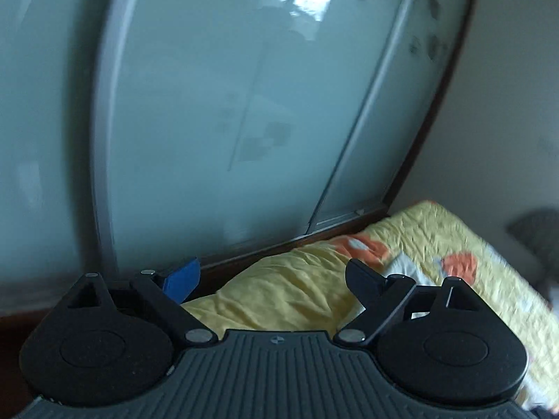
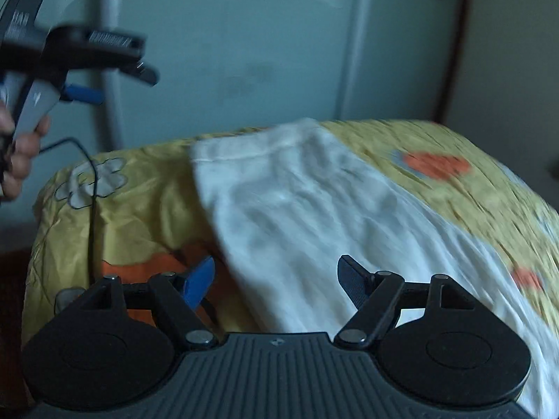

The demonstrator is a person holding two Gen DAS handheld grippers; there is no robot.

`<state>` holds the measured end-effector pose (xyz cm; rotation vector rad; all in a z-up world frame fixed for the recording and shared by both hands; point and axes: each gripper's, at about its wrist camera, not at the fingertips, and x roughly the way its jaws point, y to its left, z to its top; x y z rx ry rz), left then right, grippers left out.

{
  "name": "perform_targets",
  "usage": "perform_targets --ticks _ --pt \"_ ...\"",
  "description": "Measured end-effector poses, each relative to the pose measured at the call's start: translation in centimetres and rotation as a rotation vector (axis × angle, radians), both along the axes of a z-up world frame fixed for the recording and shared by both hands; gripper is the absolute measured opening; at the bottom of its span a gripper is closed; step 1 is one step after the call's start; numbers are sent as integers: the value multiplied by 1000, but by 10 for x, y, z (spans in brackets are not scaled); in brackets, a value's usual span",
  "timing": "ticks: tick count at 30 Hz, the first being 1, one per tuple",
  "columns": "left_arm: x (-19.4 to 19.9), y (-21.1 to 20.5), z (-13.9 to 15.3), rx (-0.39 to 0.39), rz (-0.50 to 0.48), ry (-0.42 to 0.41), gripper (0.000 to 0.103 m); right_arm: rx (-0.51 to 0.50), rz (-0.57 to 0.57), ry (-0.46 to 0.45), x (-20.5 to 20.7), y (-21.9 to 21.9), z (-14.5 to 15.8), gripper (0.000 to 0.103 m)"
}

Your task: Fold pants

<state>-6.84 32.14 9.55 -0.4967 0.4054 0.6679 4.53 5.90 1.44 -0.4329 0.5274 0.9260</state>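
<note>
Right wrist view, white pants [image 2: 314,216] spread on yellow bedspread [image 2: 139,216] mid-frame, right gripper [image 2: 276,279] spread and empty, left gripper [image 2: 115,83] upper left, spread.

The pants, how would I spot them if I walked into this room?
Find the bed with the yellow quilt printed with orange and white flowers, standing against the frosted sliding doors. The pants lie spread across the quilt, waistband toward the doors. They are the only plain white, unpatterned cloth on it.
</note>
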Motion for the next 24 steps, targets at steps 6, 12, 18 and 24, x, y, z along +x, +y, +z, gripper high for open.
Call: perform_targets --ticks 6,12,18,24 --pt "-36 33 17 -30 110 -114 96 -90 26 -41 13 58 -14 77" --pt "-29 46 20 -86 32 -122 99 -137 7 -83 30 95 -26 77" --pt "-11 53 3 -268 -105 -141 99 -112 44 -104 26 102 -28 24" --pt "31 46 -22 -549 -267 -193 99 -37 23 -58 27 94 -20 14"
